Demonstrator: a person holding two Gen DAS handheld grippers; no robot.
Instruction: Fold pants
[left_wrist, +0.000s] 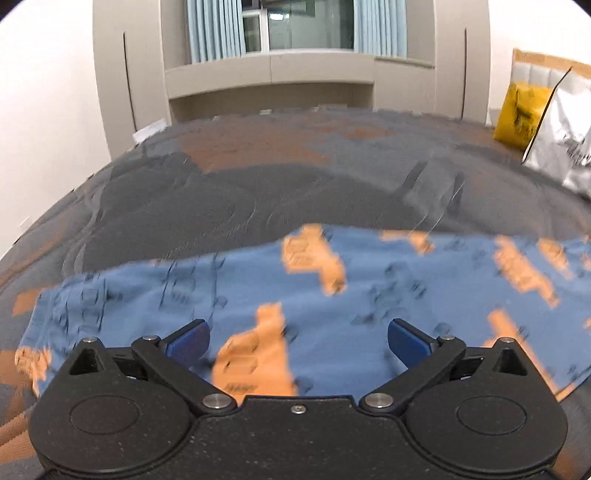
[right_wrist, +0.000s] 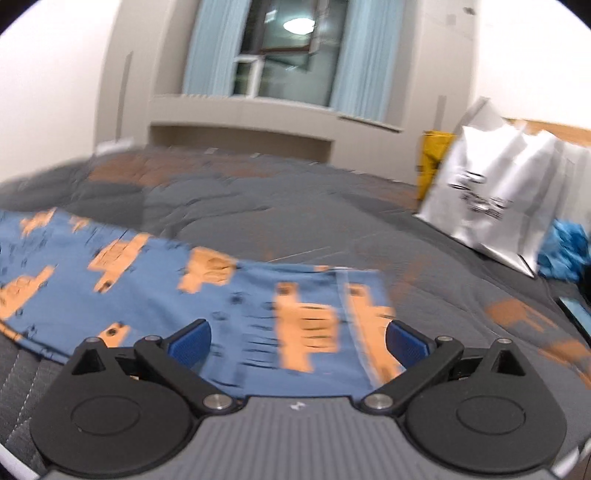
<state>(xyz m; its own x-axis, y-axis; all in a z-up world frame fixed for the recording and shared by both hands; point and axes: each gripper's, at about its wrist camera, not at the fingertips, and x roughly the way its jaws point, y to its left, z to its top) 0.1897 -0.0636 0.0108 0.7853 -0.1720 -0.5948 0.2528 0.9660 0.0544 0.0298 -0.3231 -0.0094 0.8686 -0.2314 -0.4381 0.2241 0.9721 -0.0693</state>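
Grippers both spread wide, empty: left gripper (left_wrist: 298, 341) and right gripper (right_wrist: 297, 341) hover over blue pants (left_wrist: 369, 295) with orange print, lying flat along the near edge of the bed (left_wrist: 258, 192). Right view shows one pants end (right_wrist: 365, 306). Grey-orange bedspread beyond. Silver bag (right_wrist: 491, 206), yellow bag (left_wrist: 521, 114) at bed's far right corner. Curtained window (left_wrist: 306, 26) behind.

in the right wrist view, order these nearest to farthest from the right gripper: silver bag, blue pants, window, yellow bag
1. blue pants: directly under and ahead of the right gripper, lying on the bed.
2. silver bag: standing on the bed, ahead to the right.
3. yellow bag: just behind the silver bag's left edge.
4. window: on the far wall, top center, between the curtains.
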